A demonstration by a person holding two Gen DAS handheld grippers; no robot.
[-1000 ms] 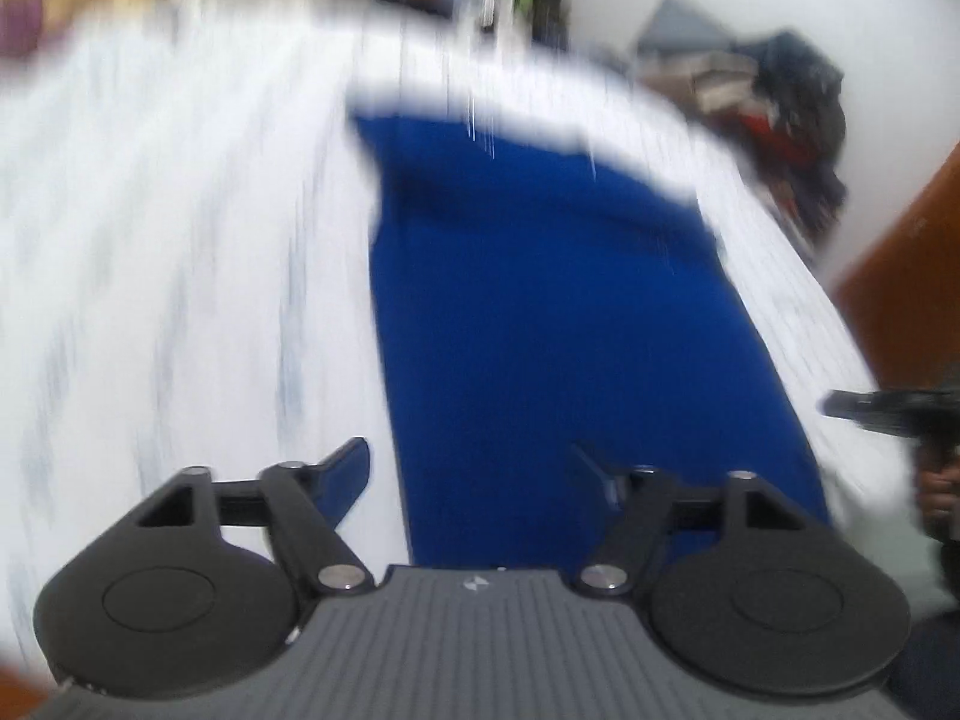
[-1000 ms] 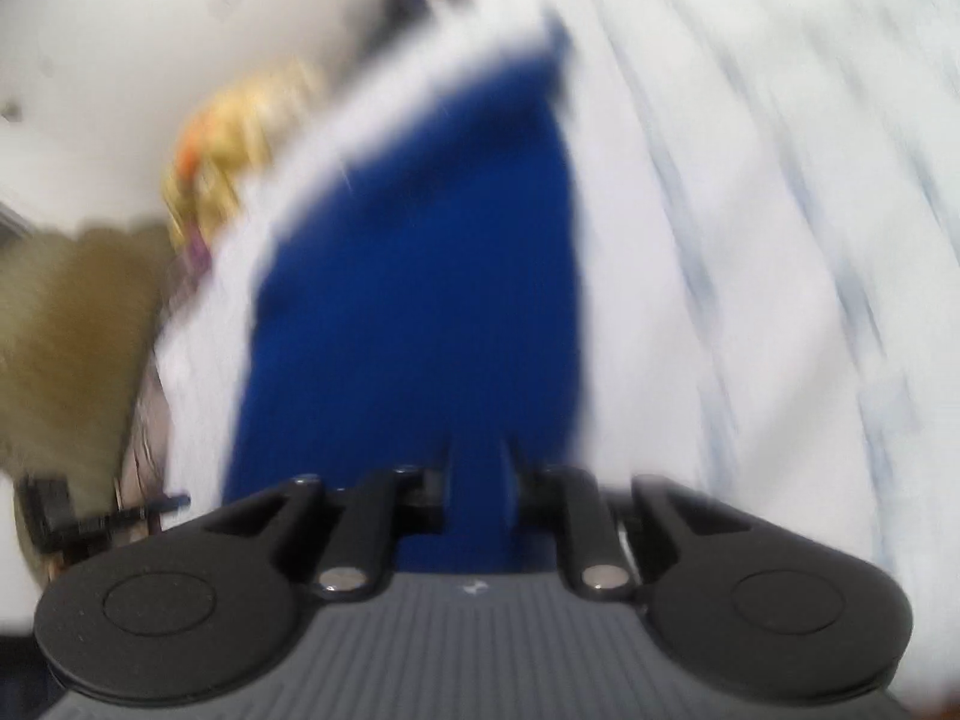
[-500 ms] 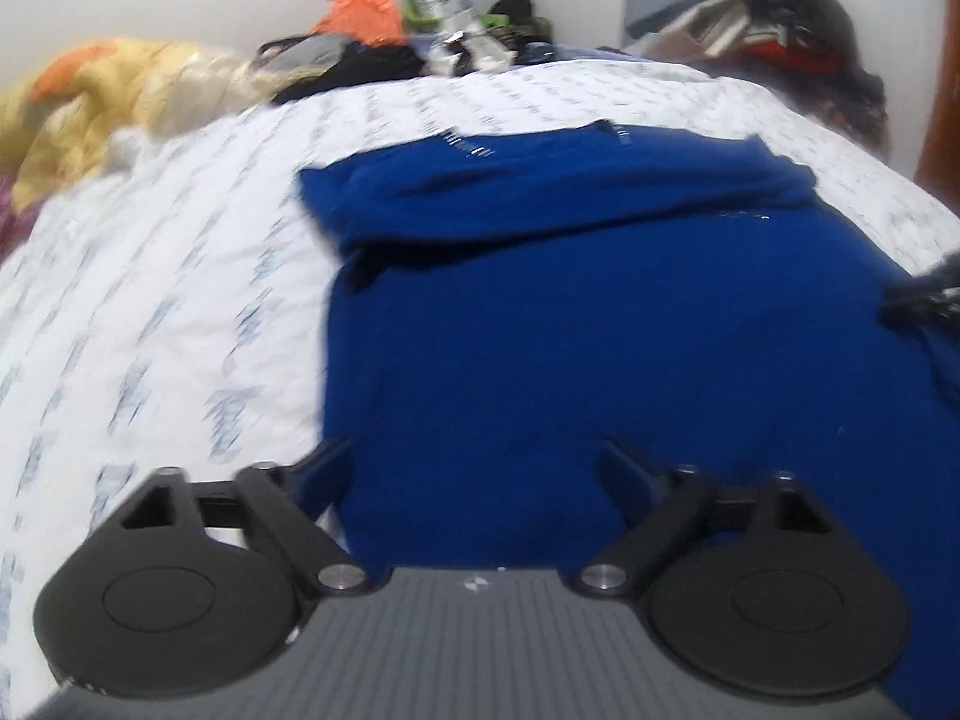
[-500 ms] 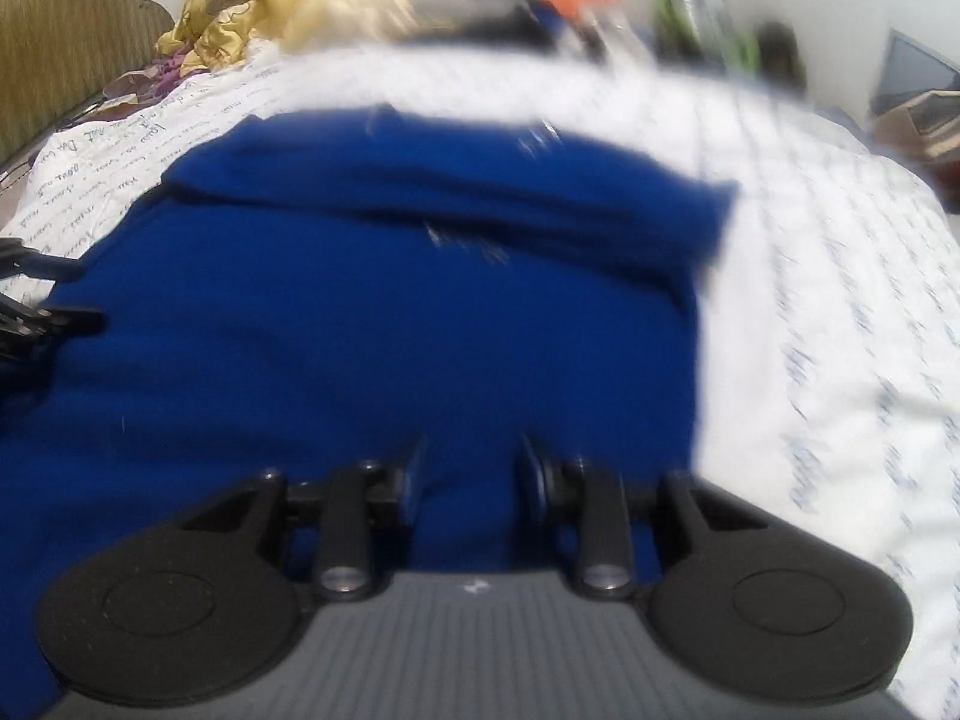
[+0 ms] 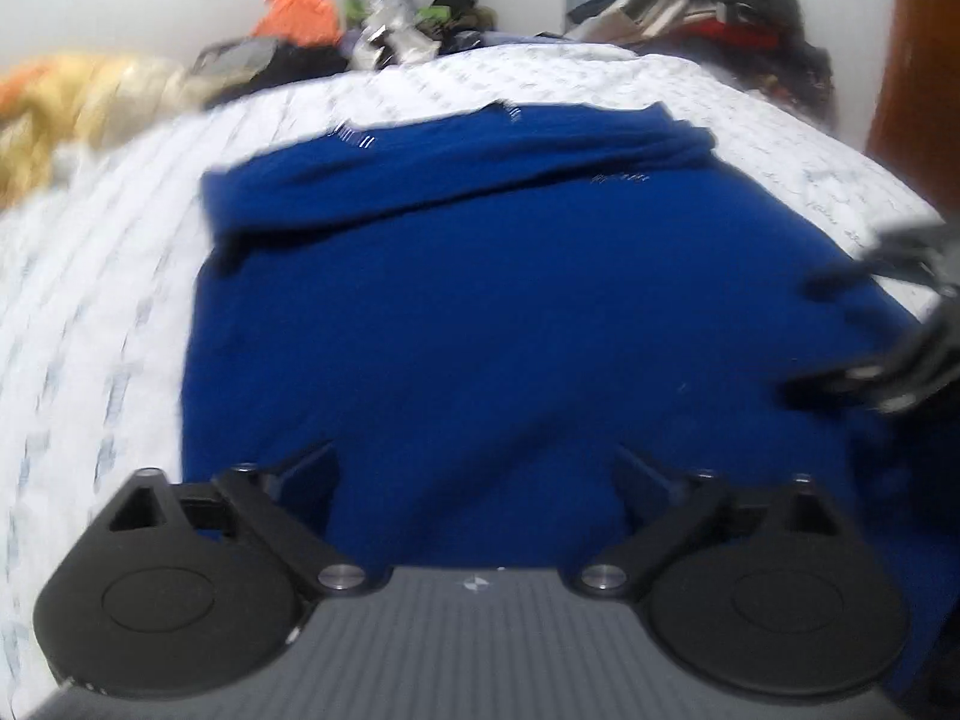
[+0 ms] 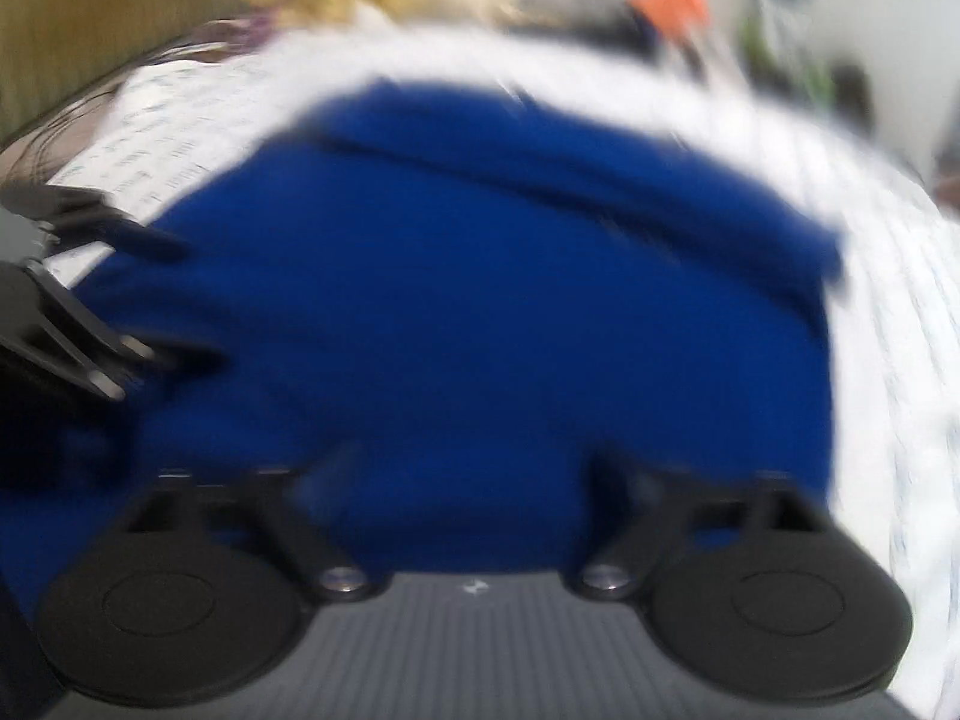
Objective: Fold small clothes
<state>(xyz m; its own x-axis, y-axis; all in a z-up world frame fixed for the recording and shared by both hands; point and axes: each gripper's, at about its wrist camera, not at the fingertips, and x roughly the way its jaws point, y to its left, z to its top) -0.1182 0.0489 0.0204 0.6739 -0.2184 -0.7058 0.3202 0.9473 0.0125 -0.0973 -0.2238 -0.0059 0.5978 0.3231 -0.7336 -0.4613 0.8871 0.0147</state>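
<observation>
1. Left wrist view: one royal-blue knit garment (image 5: 510, 324) lies spread on the white printed bedsheet (image 5: 90, 312), its far edge already turned over into a thick band (image 5: 456, 180). The left gripper (image 5: 474, 468) hangs low over the near part of the cloth with its two black fingers spread wide and nothing between them. At the right edge the right gripper (image 5: 840, 336) shows as a blurred pair of dark prongs, also apart, above the garment's right side.

2. Same view, count: one garment, one bedsheet, two grippers, and along the far wall a loose heap of clothes (image 5: 720, 18) too jumbled to count, plus one orange item (image 5: 297, 12).

3. Right wrist view: heavily blurred. The same blue garment fills the middle, the folded band running across its far side. The right gripper's fingers stand well apart over the near hem, empty. The left gripper's prongs appear at the left edge, parted, above the cloth's left side.

4. Judgement on the step in hand: it looks like the pick-up for the next fold. To do it well, each gripper should pinch one near corner through all layers, both closing evenly, then lift together and carry the hem towards the folded band, keeping the edge taut and square so no crease is trapped.
</observation>
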